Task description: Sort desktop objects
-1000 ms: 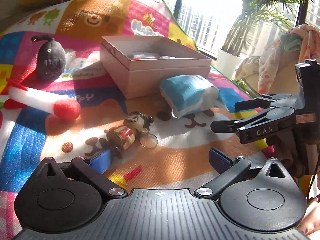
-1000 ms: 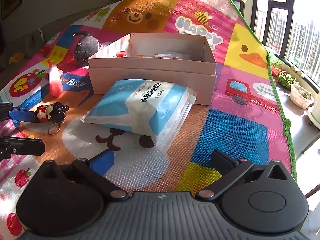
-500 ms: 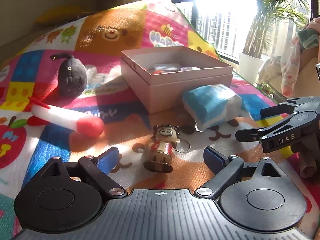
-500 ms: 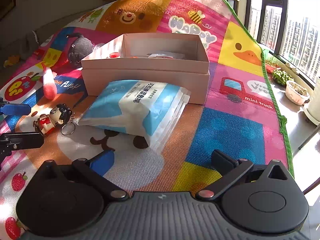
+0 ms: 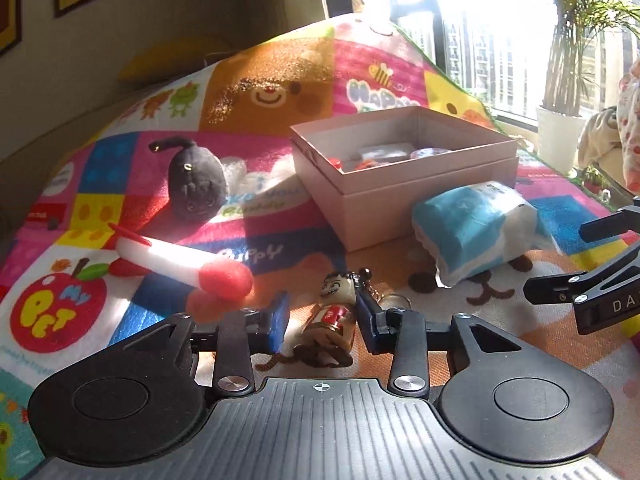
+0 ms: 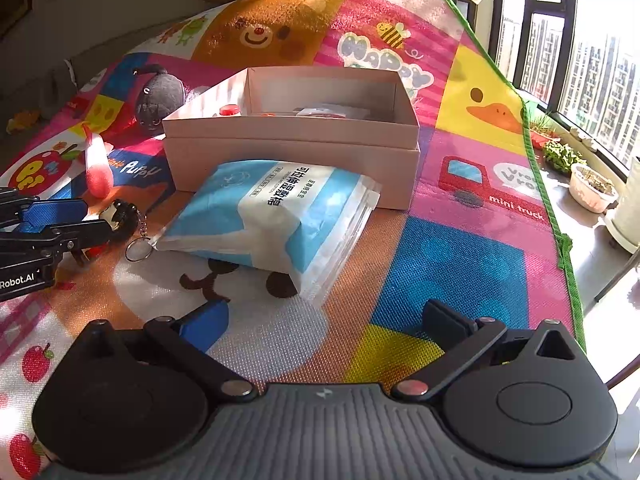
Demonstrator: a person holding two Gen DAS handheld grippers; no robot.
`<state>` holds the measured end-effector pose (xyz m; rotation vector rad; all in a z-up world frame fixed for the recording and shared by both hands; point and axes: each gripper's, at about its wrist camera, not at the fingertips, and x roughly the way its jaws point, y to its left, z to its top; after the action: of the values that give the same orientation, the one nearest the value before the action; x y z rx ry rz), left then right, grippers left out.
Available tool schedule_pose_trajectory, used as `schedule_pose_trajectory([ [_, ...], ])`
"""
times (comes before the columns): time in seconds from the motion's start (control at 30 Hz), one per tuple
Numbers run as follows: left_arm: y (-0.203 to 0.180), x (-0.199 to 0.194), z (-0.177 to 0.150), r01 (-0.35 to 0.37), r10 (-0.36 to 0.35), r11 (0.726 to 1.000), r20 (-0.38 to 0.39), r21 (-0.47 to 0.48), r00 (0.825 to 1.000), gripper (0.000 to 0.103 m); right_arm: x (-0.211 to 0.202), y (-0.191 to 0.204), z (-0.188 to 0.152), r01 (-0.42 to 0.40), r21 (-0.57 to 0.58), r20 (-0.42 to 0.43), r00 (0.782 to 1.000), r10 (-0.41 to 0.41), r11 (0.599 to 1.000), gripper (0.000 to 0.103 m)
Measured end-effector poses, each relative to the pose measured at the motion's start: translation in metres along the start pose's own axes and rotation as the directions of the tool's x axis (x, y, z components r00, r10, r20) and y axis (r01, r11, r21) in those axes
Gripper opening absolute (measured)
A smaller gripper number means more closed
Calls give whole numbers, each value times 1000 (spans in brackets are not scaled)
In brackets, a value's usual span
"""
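A small doll keychain [image 5: 334, 318] lies on the colourful mat, between the blue pads of my left gripper [image 5: 322, 320]. The jaws have narrowed around it; the right pad touches it and a small gap shows at the left pad. The doll also shows in the right wrist view [image 6: 120, 216], partly hidden by the left gripper [image 6: 52, 224]. My right gripper [image 6: 324, 324] is open and empty, hovering before a blue and white tissue pack [image 6: 272, 212]. The open pink box [image 5: 404, 172] holds a few small items.
A black plush toy [image 5: 196, 184] and a white foam stick with red ends [image 5: 180, 260] lie left of the box. The tissue pack [image 5: 476, 232] leans against the box front. The mat's green edge [image 6: 548, 184] runs along the right, with plant pots and a window beyond.
My left gripper has moved forward over the doll keychain and its jaws have closed in around it. My right gripper has stayed open and shifted little.
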<state>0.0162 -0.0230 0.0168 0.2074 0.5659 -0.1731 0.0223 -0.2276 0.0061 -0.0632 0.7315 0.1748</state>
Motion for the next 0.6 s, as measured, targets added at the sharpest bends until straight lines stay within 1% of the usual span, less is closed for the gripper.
schedule_pose_trajectory([
  [0.1,7,7,-4,-56,55,997,-36,-44,998,43,-7,3,2,-16,-14,36,999,16,1000,103],
  [0.13,9,9,-6,-52,50,997,-46,-54,998,45,-9,4,5,-26,-13,44,999,27,1000,103],
  [0.17,10,10,-7,-31,27,997,-55,-67,998,52,-10,6,10,-42,-13,50,998,42,999,103],
  [0.2,11,9,-9,5,-9,997,-56,-77,998,56,-11,7,14,-50,-12,55,997,51,999,103],
  [0.23,11,7,-9,23,-26,996,-45,-81,999,66,-12,10,21,-52,-10,68,996,53,999,103],
  [0.27,12,4,-10,34,-38,995,-34,-91,999,82,-12,12,27,-49,-10,80,996,50,999,103],
  [0.33,12,1,-11,35,-37,994,-19,-104,999,97,-11,16,40,-48,-1,108,993,48,999,102],
  [0.37,14,0,-11,32,-34,992,-16,-118,999,98,-12,19,46,-52,1,121,991,52,999,98],
  [0.43,19,3,-11,29,-36,988,-40,-153,999,101,-14,29,54,-56,-31,145,988,60,998,70],
  [0.47,22,5,-11,21,-31,985,-57,-174,998,102,-15,37,58,-70,-59,152,985,78,996,65],
  [0.5,25,8,-11,7,-23,981,-81,-193,996,103,-16,41,60,-91,-75,150,984,101,993,57],
  [0.57,29,15,-12,-3,-28,977,-140,-213,990,103,-13,52,64,-174,-98,115,976,185,980,54],
  [0.6,28,15,-12,-1,-27,980,-140,-200,990,103,-10,57,66,-212,-100,96,970,221,972,53],
])
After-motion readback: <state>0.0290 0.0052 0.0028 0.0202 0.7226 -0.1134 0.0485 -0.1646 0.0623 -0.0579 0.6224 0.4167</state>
